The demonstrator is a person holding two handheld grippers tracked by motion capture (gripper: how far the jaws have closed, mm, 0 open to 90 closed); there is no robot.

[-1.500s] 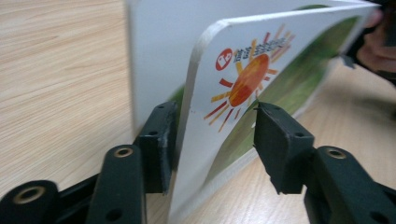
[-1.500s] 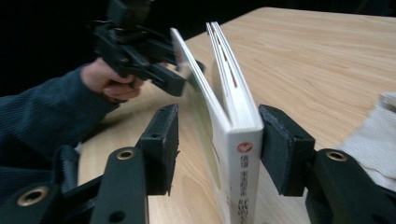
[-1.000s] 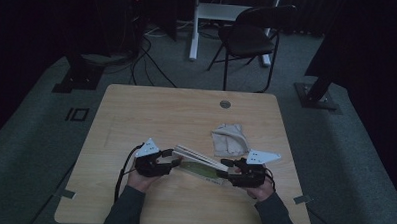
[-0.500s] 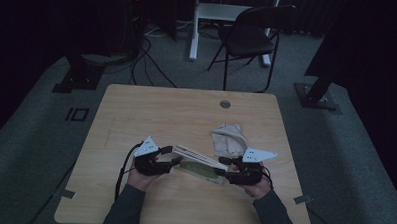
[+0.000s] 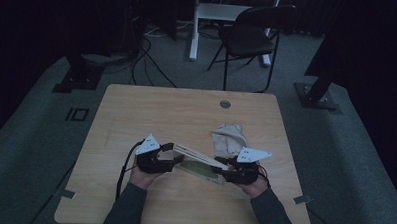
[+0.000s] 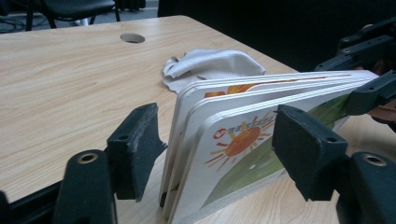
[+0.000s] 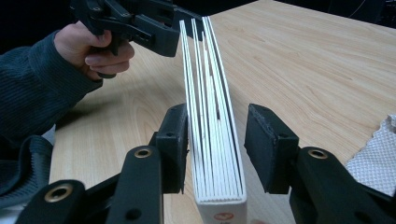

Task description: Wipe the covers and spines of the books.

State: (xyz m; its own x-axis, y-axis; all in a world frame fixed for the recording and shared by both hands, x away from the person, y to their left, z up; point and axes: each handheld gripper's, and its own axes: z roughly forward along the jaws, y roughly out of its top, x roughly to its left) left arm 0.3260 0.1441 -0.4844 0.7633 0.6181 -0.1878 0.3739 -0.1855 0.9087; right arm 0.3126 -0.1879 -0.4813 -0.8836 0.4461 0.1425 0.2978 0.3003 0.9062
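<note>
From above, one board book [image 5: 201,161] is seen on one table [image 5: 136,115] between two grippers, left [image 5: 169,156] and right [image 5: 223,169], beside one cloth [image 5: 229,138]. In the left gripper view, jaws have been opening, clear of the book [image 6: 243,140]. In the right gripper view, closing jaws straddle its spine [image 7: 212,154]; one pad [image 7: 175,140] touches, the other stands apart; the book's far end is hidden behind the left gripper [image 7: 180,28].

**Black grippers, dark sleeves**

Each hand carries a black two-jaw gripper: the left gripper [image 5: 168,158] and the right gripper [image 5: 222,169] both wear a pale grey three-cornered plate on top. A black cable [image 5: 120,175] trails from the left one. Up close, the jaws are blocky matte pads with brass-ringed screw holes. The person's sleeves [image 7: 32,88] are dark, ribbed knit.
</note>
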